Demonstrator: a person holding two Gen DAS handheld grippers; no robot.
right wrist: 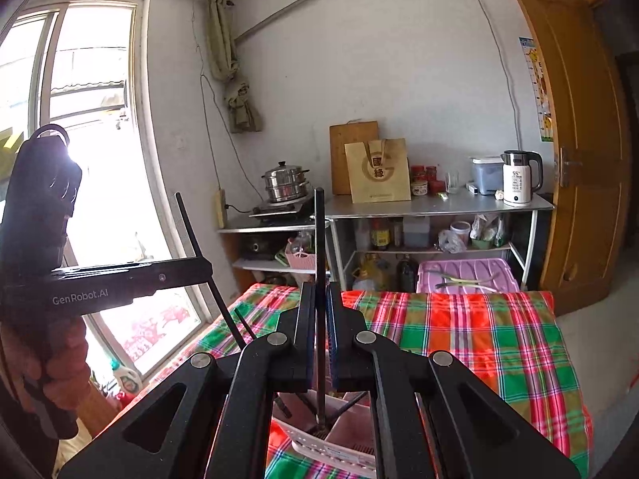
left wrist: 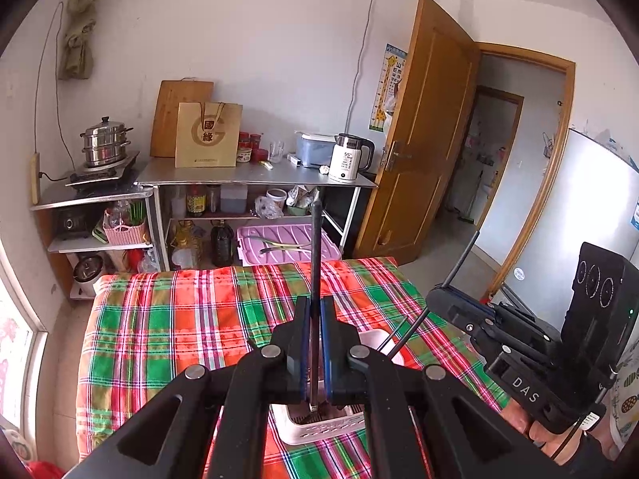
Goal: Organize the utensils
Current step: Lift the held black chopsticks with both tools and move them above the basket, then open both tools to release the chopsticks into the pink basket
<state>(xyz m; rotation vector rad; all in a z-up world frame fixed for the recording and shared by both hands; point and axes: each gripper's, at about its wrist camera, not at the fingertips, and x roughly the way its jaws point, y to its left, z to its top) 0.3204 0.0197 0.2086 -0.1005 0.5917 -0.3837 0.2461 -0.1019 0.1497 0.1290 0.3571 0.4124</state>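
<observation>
Above the plaid-covered table (left wrist: 159,319), left gripper (left wrist: 315,303) pinches one dark chopstick (left wrist: 316,247) upright; right gripper (right wrist: 319,291) pinches another chopstick (right wrist: 319,235) likewise, both angled downward over the white basket (left wrist: 319,427)

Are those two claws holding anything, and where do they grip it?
Yes. Each is shut on a dark chopstick, the right one's, gripped low on its length, most of the stick poking out beyond the claw.

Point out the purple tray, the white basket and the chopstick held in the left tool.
purple tray (left wrist: 255,249), left wrist view, bare ribbed floor near its left edge.
white basket (left wrist: 319,433), left wrist view, slotted front wall.
chopstick (left wrist: 316,247), left wrist view, shaft above the tool.
</observation>
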